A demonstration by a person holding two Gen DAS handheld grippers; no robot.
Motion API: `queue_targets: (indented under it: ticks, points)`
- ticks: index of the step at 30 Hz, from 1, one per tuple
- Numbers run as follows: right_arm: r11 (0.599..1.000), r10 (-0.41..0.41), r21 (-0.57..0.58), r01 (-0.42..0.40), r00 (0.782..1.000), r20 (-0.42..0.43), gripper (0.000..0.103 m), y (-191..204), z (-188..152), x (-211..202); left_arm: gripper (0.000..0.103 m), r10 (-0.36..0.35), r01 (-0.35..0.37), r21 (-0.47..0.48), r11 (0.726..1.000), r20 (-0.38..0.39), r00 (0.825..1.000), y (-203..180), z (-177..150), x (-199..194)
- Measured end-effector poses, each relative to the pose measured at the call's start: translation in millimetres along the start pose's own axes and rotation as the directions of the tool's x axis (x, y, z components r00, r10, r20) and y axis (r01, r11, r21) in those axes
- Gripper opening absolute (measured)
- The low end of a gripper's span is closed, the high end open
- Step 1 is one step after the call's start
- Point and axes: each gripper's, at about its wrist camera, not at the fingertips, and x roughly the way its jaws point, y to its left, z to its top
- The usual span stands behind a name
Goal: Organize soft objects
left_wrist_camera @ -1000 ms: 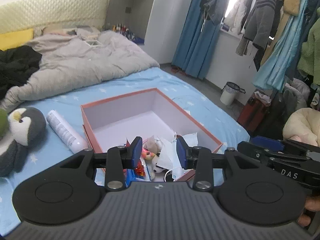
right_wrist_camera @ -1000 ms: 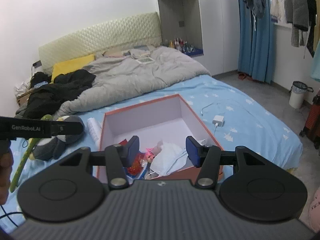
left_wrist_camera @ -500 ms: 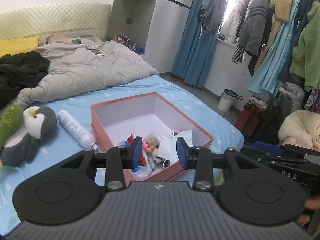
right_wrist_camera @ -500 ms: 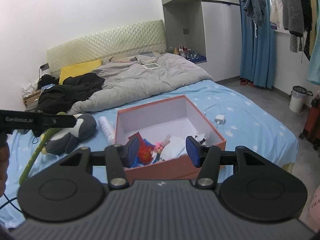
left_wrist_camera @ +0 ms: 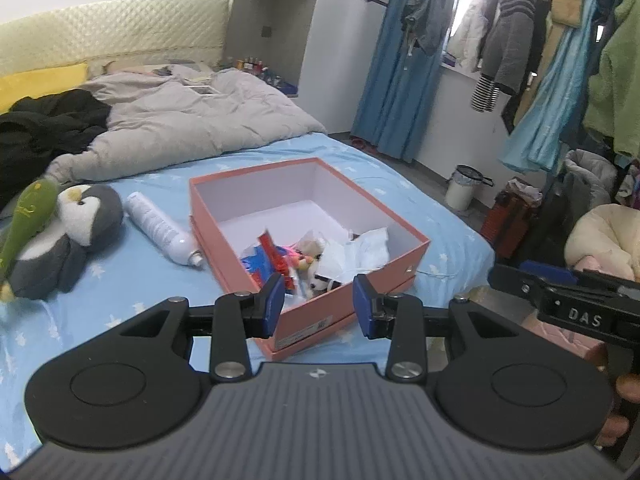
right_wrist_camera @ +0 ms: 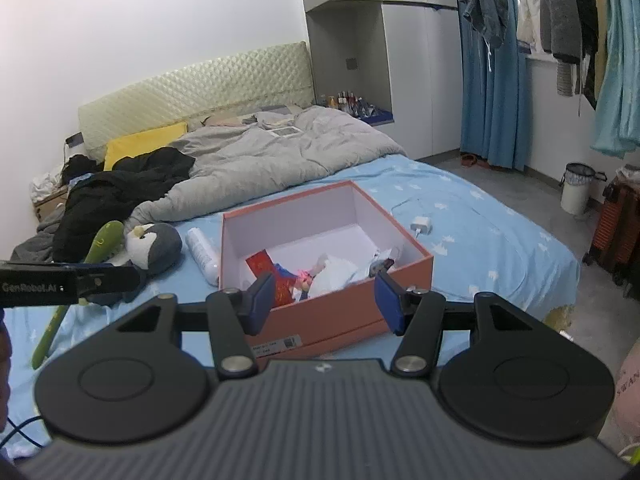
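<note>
Both grippers, left [left_wrist_camera: 319, 301] & right [right_wrist_camera: 322, 303], gape wide, nothing held. Penguin plush [left_wrist_camera: 68, 232] lies on the bed left of the box [left_wrist_camera: 408, 236], long axis running near-to-far; left gripper's prob nearer.

"DAS" read in pale capitals on the black body of the right gripper [left_wrist_camera: 576, 300], seen from the left wrist. From the right wrist, "GenRobot.AI" ran along the dark body of the left gripper [right_wrist_camera: 68, 282]. The pink box [right_wrist_camera: 340, 312] carried a white sticker [right_wrist_camera: 276, 346], its print too small to read.
</note>
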Motion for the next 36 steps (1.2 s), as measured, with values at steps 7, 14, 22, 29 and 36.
queue_targets:
  ticks: [7,14,22,29,36]
  points:
    - [1.0,0.0,0.014,0.001,1.0,-0.022,0.057,-0.8,-12.7,-3.0,0.043,0.026,-0.026,-0.02,0.999,0.002,1.0,10.4,-0.6,0.8]
    - [1.0,0.002,0.013,-0.002,1.0,-0.021,0.057,1.3,-17.1,-4.1,0.043,0.049,-0.049,-0.026,0.998,0.004,0.999,14.4,0.0,1.3]
    - [0.999,0.038,0.026,-0.038,0.999,-0.026,0.057,4.1,-17.7,1.7,0.043,0.093,-0.091,-0.058,0.994,0.026,0.995,20.9,-1.8,-4.2]
    - [0.998,0.066,0.027,-0.065,0.998,-0.015,0.057,9.4,-19.2,5.4,0.043,0.104,-0.103,-0.038,0.994,0.034,0.994,20.2,-3.2,-12.1]
    - [0.998,0.063,0.019,-0.062,0.998,-0.018,0.057,11.9,-19.6,3.6,0.043,0.1,-0.099,-0.039,0.994,0.024,0.995,17.8,-4.2,-13.1]
